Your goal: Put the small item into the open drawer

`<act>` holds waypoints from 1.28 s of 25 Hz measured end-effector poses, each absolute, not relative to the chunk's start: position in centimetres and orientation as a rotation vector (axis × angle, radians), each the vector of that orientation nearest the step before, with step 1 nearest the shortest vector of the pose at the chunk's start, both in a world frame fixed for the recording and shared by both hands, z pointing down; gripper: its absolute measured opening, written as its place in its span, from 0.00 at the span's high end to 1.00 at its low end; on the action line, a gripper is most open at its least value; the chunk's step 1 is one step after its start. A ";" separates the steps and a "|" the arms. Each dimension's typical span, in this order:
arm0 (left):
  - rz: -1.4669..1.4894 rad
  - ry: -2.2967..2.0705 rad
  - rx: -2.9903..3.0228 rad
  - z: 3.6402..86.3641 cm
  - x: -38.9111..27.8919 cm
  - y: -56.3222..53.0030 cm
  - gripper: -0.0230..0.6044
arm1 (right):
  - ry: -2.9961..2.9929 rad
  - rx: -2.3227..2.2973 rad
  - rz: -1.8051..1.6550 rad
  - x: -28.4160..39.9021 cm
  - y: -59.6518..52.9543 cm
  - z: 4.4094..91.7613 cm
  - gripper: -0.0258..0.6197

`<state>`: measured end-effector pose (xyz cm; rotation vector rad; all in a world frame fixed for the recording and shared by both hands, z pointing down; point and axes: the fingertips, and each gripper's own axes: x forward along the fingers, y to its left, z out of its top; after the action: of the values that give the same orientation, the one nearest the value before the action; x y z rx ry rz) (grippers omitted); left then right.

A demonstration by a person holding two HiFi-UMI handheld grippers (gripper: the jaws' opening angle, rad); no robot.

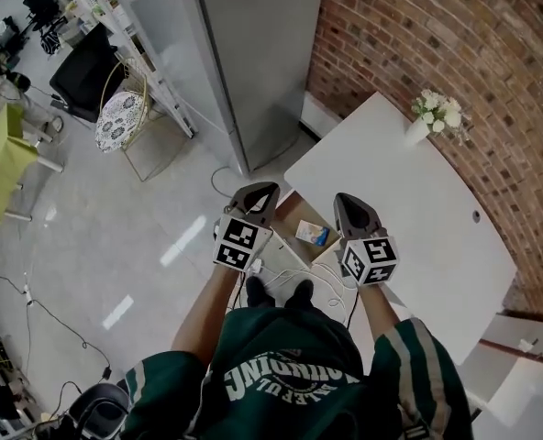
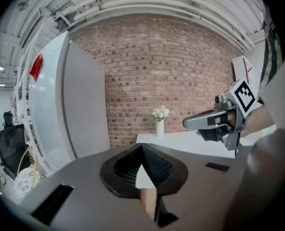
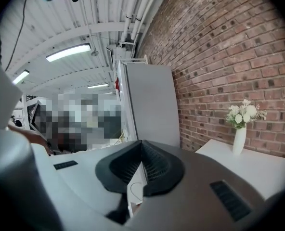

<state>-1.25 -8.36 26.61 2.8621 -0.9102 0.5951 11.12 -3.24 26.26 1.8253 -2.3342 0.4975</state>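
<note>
In the head view both grippers are held up side by side at chest height, above the floor. My left gripper [image 1: 257, 193] is shut with nothing in it, its tips meeting in the left gripper view [image 2: 142, 145]. My right gripper [image 1: 354, 202] is also shut and empty [image 3: 142, 142], and it shows from the side in the left gripper view [image 2: 193, 122]. Far below, between the two, a small white and blue packet [image 1: 312, 234] lies in the open brown drawer [image 1: 293, 209] at the corner of the white table [image 1: 409, 218].
A white vase of flowers [image 1: 429, 117] stands at the table's far edge by the brick wall [image 1: 455, 35]. A tall grey fridge [image 1: 253, 53] stands to the left of the table. White cables [image 1: 331, 287] lie on the floor by the person's feet.
</note>
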 end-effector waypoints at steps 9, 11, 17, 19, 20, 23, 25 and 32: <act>0.457 -1.023 2.863 23.4 -4.6 -10.4 0.94 | -2.375 1.843 0.365 10.5 -3.9 23.3 0.92; 0.446 -1.027 2.871 23.1 -4.5 -10.6 0.94 | -2.368 1.856 0.356 10.7 -3.9 23.1 0.92; 0.454 -0.997 2.873 23.4 -4.3 -10.4 0.94 | -2.351 1.880 0.346 10.8 -3.6 23.1 0.92; 0.458 -0.990 2.869 23.6 -4.3 -10.2 0.94 | -2.349 1.879 0.345 10.7 -3.3 23.2 0.92; 0.459 -0.988 2.867 23.8 -4.3 -10.2 0.94 | -2.349 1.876 0.346 10.7 -3.2 23.3 0.92; 0.458 -0.982 2.860 24.1 -4.5 -10.0 0.94 | -2.347 1.867 0.348 10.5 -3.0 23.5 0.92; 0.459 -0.977 2.858 24.3 -4.5 -9.9 0.94 | -2.346 1.862 0.348 10.4 -3.0 23.7 0.92; 0.496 -0.960 2.845 25.6 -4.5 -9.6 0.94 | -2.344 1.846 0.367 10.2 -3.2 24.2 0.92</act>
<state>-4.50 -9.63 25.56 2.8455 -0.9604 0.4960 10.19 -3.15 24.17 1.8459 -2.3438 0.3670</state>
